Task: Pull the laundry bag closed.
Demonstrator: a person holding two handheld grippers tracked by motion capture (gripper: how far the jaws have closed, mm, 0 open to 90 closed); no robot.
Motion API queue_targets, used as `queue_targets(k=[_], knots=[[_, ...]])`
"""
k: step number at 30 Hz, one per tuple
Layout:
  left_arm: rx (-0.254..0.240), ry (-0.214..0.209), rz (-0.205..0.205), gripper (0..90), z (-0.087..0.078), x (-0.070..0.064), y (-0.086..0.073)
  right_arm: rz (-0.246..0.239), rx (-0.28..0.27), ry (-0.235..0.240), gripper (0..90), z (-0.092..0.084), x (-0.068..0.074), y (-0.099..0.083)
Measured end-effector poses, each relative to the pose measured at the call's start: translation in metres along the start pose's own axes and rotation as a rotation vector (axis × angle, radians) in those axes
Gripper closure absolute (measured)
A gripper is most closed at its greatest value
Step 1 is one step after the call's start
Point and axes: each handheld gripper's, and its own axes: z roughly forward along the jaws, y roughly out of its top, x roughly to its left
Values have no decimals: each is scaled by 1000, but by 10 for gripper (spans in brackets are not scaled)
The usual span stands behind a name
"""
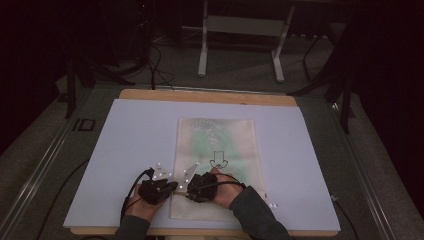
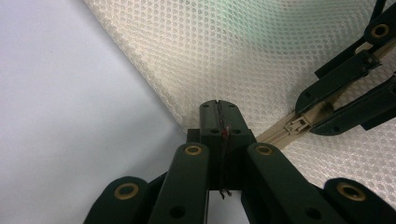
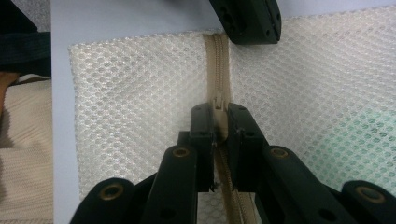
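At the near edge of the table (image 1: 310,232) the person's forearms come in, cut off by the frame; the left hand (image 1: 141,206) and right hand (image 1: 226,192) sit close together, and in the high view the two black grippers are too dark and small to tell their jaws apart.

The mesh bag (image 1: 216,165) lies flat on the pale mat (image 1: 130,150), its near end under the hands; something green inside it shows only as a blur through the mesh, and the printed mark on it is too faint to read.

The left gripper (image 2: 218,108) has its jaws pressed together on the bag's edge (image 2: 159,100), right where mesh meets bare mat; a thin dark strand runs down the seam between the jaws.

The right gripper (image 3: 219,114) is pinching the zipper pull (image 3: 218,101), jaws close on either side of the beige zipper (image 3: 217,56) that runs along the bag; the left gripper's tip rests just beyond it on the same zipper line.

The mat is open to left, right and far of the bag; beyond the far table edge the floor is dim, with a grey stand (image 1: 240,40) and cables hard to make out.
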Motion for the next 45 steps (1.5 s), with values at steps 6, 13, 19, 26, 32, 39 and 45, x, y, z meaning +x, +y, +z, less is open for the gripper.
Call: queue_targets(k=[6,13,19,26,32,39,45], knots=[[1,-1,-1,893,0,0,0,-9,9,-10,820,0,2,1],[0,-2,-4,893,0,0,0,-20,20,-24,819,-3,5,-2],[1,-5,-4,892,0,1,0,-28,24,-30,820,-5,6,-4],[3,-4,-3,893,0,1,0,-29,29,-38,820,-7,8,-6],[2,-6,-3,893,0,1,0,-27,32,-43,820,-11,7,-11],[2,-5,-3,892,0,1,0,-20,36,-41,820,-12,8,-17],[1,-6,-5,892,0,1,0,-14,38,-42,820,-17,8,-23]])
